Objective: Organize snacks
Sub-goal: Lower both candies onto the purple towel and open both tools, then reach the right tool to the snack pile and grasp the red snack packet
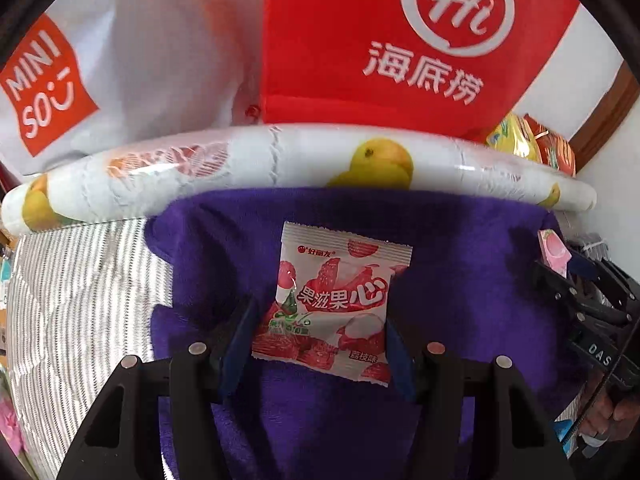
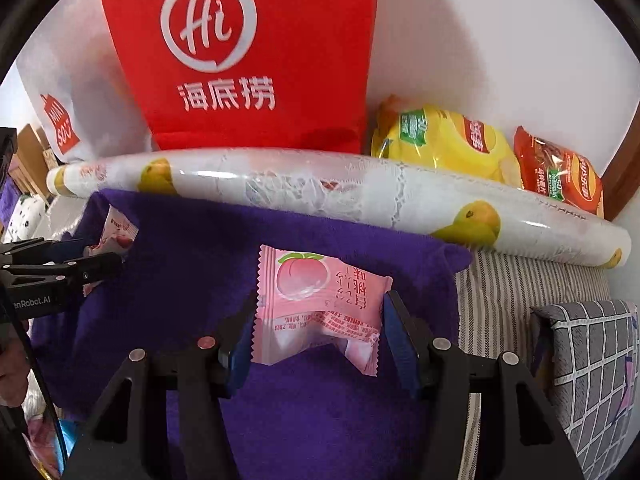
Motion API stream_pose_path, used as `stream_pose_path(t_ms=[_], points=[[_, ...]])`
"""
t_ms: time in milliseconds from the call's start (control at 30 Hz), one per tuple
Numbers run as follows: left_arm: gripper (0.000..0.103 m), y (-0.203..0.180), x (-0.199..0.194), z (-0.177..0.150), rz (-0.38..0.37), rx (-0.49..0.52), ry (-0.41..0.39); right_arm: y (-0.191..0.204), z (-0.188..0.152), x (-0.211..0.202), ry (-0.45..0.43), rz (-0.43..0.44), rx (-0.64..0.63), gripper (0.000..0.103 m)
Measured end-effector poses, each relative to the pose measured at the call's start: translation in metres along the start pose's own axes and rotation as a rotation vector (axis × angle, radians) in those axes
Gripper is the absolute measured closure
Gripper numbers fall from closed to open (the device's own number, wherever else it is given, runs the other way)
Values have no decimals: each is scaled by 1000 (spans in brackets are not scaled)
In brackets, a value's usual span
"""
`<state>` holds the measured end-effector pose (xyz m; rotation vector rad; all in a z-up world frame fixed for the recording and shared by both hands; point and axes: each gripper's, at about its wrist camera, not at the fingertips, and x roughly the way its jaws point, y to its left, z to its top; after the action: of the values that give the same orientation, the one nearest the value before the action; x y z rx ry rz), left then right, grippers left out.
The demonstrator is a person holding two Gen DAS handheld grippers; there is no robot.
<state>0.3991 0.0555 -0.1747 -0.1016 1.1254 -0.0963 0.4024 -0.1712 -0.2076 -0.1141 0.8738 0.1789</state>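
A red-and-white lychee packet (image 1: 334,304) is clamped between the blue-padded fingers (image 1: 240,332) of the left gripper (image 1: 320,344), both pads pressed against the packet's side edges, and it is held over a purple towel (image 1: 460,272). A pink peach packet (image 2: 320,304) is gripped the same way by the right gripper (image 2: 320,340), its fingers (image 2: 396,332) closed against the packet's two sides, so that its lower edge is buckled upward in the middle; it too is held over the purple towel. Whether either packet touches the towel cannot be told. The towel is spread on a striped surface (image 2: 512,292), which is seen bare to the right of the towel in the right wrist view and to its left in the left wrist view. Along the towel's far edge a long wrapped roll printed with yellow fruit (image 2: 320,188) is laid across. Behind the roll a red bag (image 2: 248,60) with a white "Hi" logo is stood against the white wall, with a white MINISO bag (image 1: 120,60) beside it on the left. To the right of the red bag, behind the roll's right end, a yellow chip bag (image 2: 444,144) and an orange-red snack bag (image 2: 560,168) are leaned near the wall. At the right edge of the right wrist view a grey checked cushion (image 2: 592,360) is seen. Each gripper is also visible at the edge of the other's view, with its packet in its fingers.
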Motion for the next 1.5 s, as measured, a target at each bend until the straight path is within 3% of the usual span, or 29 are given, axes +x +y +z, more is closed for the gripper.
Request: stream_pose_path(t_ms=[167, 300, 433, 600, 933, 1267, 1500], points=[[44, -1, 5, -1, -8, 10, 0, -1, -1, 10, 22, 26, 23, 42], [43, -1, 2, 0, -27, 5, -1, 7, -1, 12, 18, 3, -28, 24], [29, -7, 1, 2, -34, -3, -3, 10, 0, 6, -9, -16, -44, 14], [18, -8, -11, 3, -39, -13, -21, 5, 2, -3, -19, -5, -1, 14], [16, -14, -54, -8, -49, 2, -30, 1, -13, -43, -60, -1, 78, 14], [16, -17, -132, -61, -95, 34, -102, 25, -50, -121, -131, 23, 114, 14], [17, -15, -174, -105, -78, 20, -159, 44, -84, -160, -131, -38, 115, 14]])
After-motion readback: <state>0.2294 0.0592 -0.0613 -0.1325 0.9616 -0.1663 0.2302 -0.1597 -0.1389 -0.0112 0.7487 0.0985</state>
